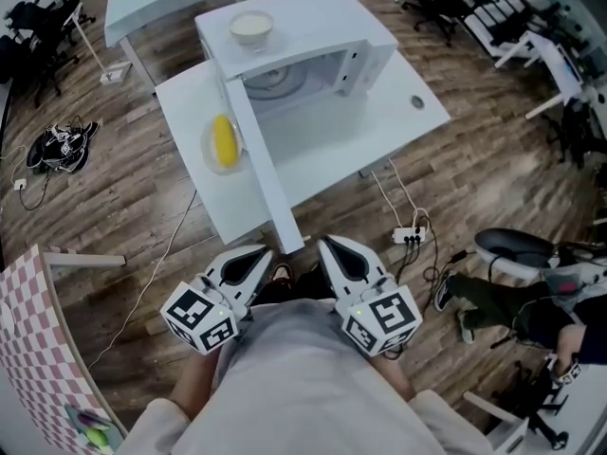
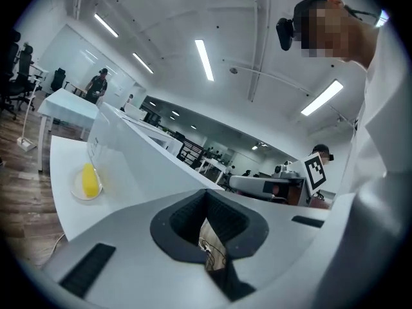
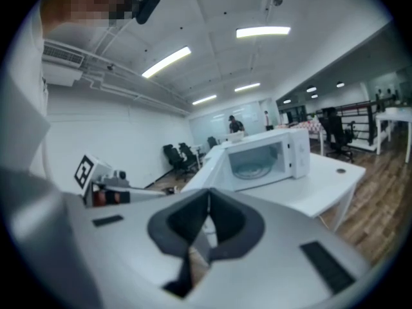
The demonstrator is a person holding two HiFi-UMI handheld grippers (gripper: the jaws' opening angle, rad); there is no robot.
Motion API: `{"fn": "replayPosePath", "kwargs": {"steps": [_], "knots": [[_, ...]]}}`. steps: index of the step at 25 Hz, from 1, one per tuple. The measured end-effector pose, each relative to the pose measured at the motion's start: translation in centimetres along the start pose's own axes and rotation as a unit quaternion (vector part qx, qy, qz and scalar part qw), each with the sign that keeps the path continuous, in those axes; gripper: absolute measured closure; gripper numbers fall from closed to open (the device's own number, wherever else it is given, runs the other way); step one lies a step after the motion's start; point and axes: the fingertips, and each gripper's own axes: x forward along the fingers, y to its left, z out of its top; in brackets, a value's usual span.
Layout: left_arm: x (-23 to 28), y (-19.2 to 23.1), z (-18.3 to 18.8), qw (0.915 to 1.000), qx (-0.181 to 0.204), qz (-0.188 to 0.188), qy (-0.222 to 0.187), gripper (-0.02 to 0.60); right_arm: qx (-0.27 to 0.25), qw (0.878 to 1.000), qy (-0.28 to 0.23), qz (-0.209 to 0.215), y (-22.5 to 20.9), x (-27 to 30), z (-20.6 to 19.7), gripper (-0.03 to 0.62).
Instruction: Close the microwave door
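So the white surface (image 1: 398, 121) sits right in front of me, with its near edge just ahead of both grippers. There's bare wood floor (image 1: 142, 207) off to my left. On my right a power strip (image 1: 410, 237) with cables lies on the floor near the surface's front edge.

The microwave (image 1: 322, 45) is at the back of the surface and it's wide open, with the glass turntable showing inside. Its door (image 1: 264, 164) swings straight out at me, and the free end reaches past the surface's near edge, ending between my two grippers. A bowl (image 1: 251, 28) sits on top of the microwave. A plate with something yellow (image 1: 224, 142) is on the surface just left of the door.

I've got the left gripper (image 1: 256, 253) and right gripper (image 1: 329, 246) pulled in close to my body. Both sets of jaws are pressed together with nothing between them. Neither one is touching the door.
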Motion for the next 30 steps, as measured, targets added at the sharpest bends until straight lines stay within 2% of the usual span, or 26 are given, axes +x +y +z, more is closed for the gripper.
{"fn": "replayPosePath", "kwargs": {"steps": [4, 6, 15, 30], "knots": [[0.6, -0.2, -0.4, 0.9980, 0.057, 0.008, 0.024, 0.566, 0.008, 1.000, -0.003, -0.003, -0.3, -0.1, 0.0, 0.571], [0.9, -0.4, -0.2, 0.9974, 0.067, 0.006, 0.027, 0.566, 0.009, 1.000, -0.004, -0.002, -0.5, 0.2, 0.1, 0.571], [2.1, -0.3, 0.3, 0.9969, 0.069, -0.012, 0.038, 0.565, 0.008, 1.000, 0.001, 0.010, -1.9, 1.5, 0.7, 0.571], [4.2, -1.3, 0.3, 0.9958, 0.055, -0.045, 0.057, 0.566, 0.016, 1.000, 0.008, -0.007, -4.5, 1.3, 1.0, 0.571]]}}
